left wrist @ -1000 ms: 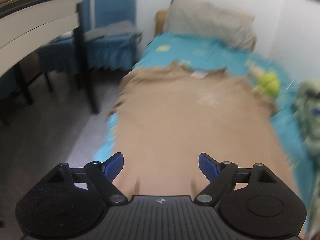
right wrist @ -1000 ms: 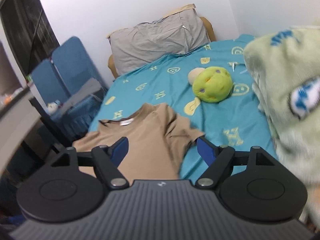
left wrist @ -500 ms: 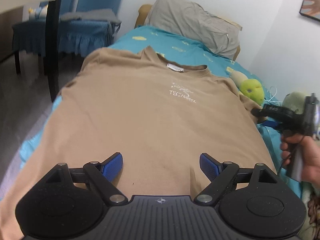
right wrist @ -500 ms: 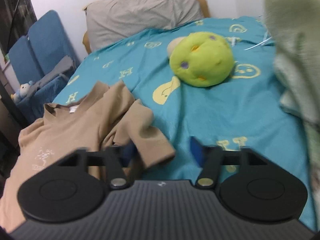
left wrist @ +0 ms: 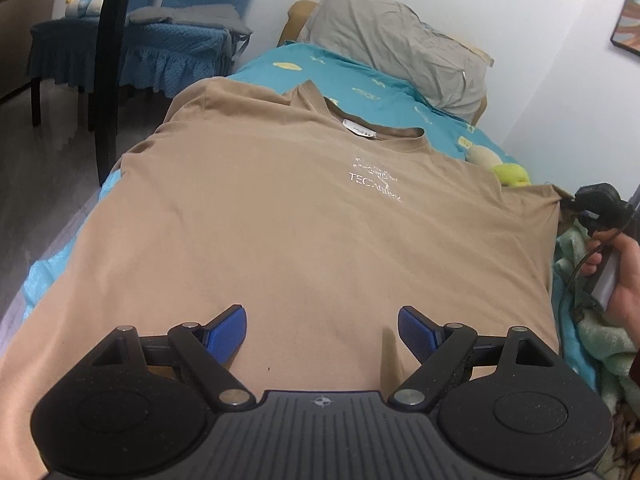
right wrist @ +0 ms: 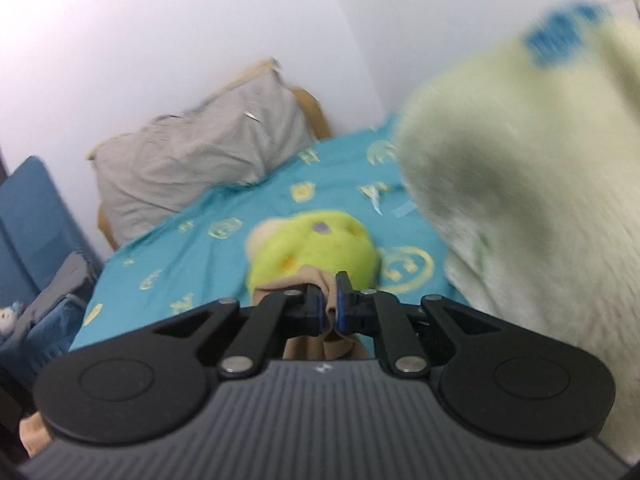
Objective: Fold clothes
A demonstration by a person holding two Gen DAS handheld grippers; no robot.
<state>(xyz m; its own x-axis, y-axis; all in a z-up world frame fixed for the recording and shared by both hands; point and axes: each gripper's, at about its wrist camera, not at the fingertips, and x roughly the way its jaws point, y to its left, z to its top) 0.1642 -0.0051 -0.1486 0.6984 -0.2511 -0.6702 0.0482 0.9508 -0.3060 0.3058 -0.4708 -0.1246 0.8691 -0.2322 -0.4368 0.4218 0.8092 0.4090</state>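
Observation:
A tan T-shirt (left wrist: 304, 216) with white chest lettering lies spread front-up over the teal bed. My left gripper (left wrist: 322, 322) hovers open just above its lower part, blue pads wide apart, nothing between them. In the right wrist view my right gripper (right wrist: 329, 304) is shut on a pinch of the tan sleeve (right wrist: 326, 280). The left wrist view shows that same right gripper (left wrist: 576, 204) at the far right edge, holding the sleeve tip pulled outward, with a hand (left wrist: 616, 276) on its handle.
A grey pillow (left wrist: 400, 52) lies at the head of the bed. A green plush toy (right wrist: 316, 248) sits just beyond the right gripper. A fluffy pale green blanket (right wrist: 528, 184) rises at the right. Blue chairs (left wrist: 132, 44) and a dark table leg (left wrist: 108, 60) stand left of the bed.
My right gripper went from open to shut on the shirt's sleeve and pulled it out to the right. The left gripper moved closer over the shirt and stayed open.

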